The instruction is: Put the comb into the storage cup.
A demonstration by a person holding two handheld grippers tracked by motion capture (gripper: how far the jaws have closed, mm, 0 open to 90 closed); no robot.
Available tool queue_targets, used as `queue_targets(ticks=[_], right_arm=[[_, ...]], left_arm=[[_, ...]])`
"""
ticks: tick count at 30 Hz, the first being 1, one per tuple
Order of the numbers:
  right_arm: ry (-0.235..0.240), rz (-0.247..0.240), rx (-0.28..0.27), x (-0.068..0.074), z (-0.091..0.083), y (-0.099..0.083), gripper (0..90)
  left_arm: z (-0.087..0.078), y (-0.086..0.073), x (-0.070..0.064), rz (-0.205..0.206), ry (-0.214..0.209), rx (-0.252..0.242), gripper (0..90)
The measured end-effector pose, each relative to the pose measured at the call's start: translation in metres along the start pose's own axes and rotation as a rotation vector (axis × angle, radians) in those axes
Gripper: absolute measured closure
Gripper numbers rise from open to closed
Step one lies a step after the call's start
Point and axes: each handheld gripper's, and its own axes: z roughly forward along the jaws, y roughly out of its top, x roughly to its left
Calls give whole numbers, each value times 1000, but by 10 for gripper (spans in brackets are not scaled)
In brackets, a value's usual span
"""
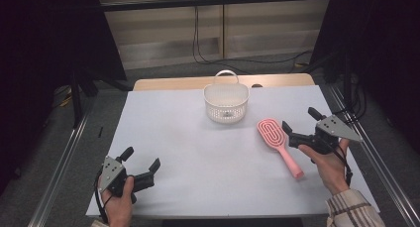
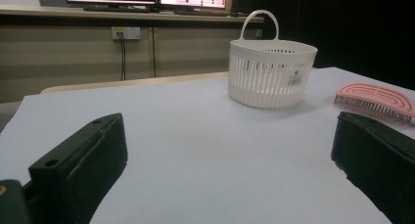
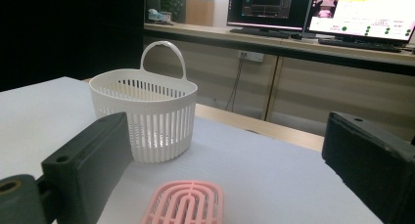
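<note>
White table (image 1: 198,152) holds basket (image 1: 226,102) and pink brush (image 1: 278,145); both tongs (left (image 1: 143,168), right (image 1: 296,129)) gape, gripping nothing.

Left hand (image 1: 118,203) entering from six o'clock, wrapped around the left tool (image 1: 141,169), jaws spread wide and aimed toward two o'clock (nothing between them). Right hand (image 1: 329,163) low at four o'clock, plaid sleeve (image 1: 349,209) showing at the wrist, gripping the right tool (image 1: 297,125), jaws likewise parted and empty, pointing toward ten o'clock.
</note>
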Motion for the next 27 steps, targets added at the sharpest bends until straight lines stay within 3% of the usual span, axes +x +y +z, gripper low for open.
queue_targets(ticks=[3,6,9,17,27], right_arm=[[-6,9,-16,-2,5,3,38],[-5,27,-26,-3,8,3,51],[-9,32,-19,-3,10,0,62],[2,21,-32,-3,9,-1,199],[23,49,-37,-1,9,-1,357]], left_arm=[[0,0,0,-7,-3,1,3],[-1,2,-2,43,1,6,3],[-1,1,-2,34,-3,5,4],[-1,1,-3,7,-14,2,4],[-3,1,-1,17,-7,-3,4]])
